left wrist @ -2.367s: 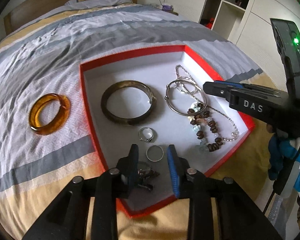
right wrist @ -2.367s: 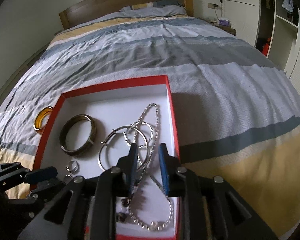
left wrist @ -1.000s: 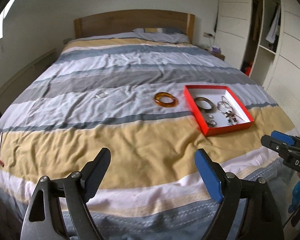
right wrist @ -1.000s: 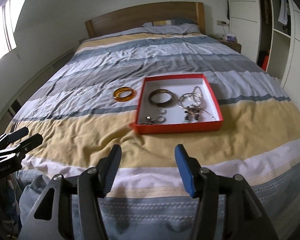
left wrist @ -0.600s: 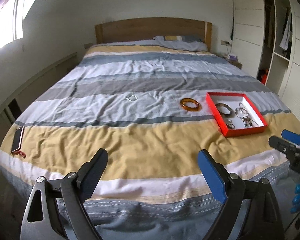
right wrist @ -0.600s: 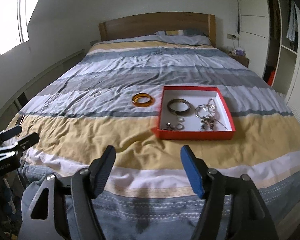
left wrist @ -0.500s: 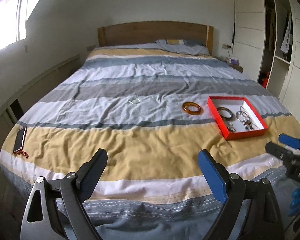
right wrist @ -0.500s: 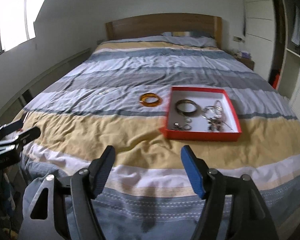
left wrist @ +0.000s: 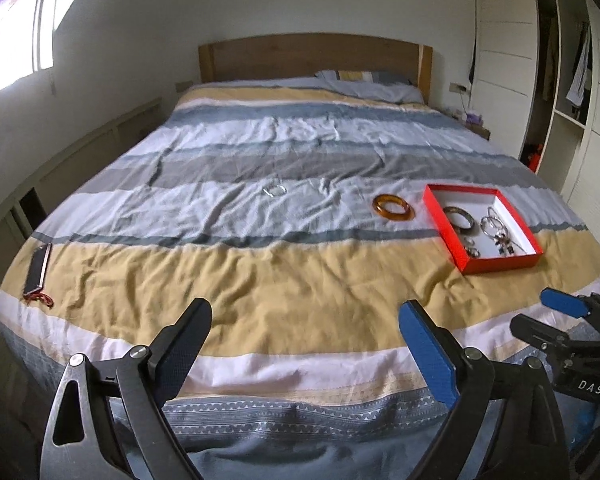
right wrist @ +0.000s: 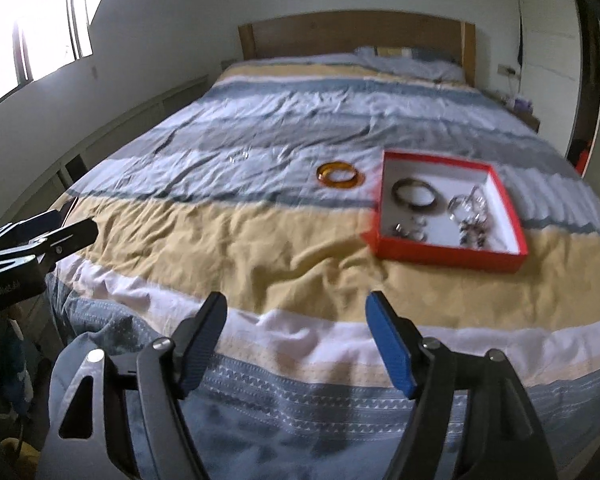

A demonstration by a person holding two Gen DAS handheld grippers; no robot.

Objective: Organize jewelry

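Both pulled back: left gripper (left wrist: 304, 322) gaping, right gripper (right wrist: 296, 316) opening, empty, red box (right wrist: 452, 258) far ahead.

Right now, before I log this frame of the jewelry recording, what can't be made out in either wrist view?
- Small pieces in the red cardboard box: too small in the left wrist view, motion-blurred in the right; rings or charms, cannot tell.
- Small silvery loop on the striped duvet: too small to identify in both views.
- Flat dark object with red cord: left view only, too small to identify.
- Right claw: body cut off by the left view's edge.
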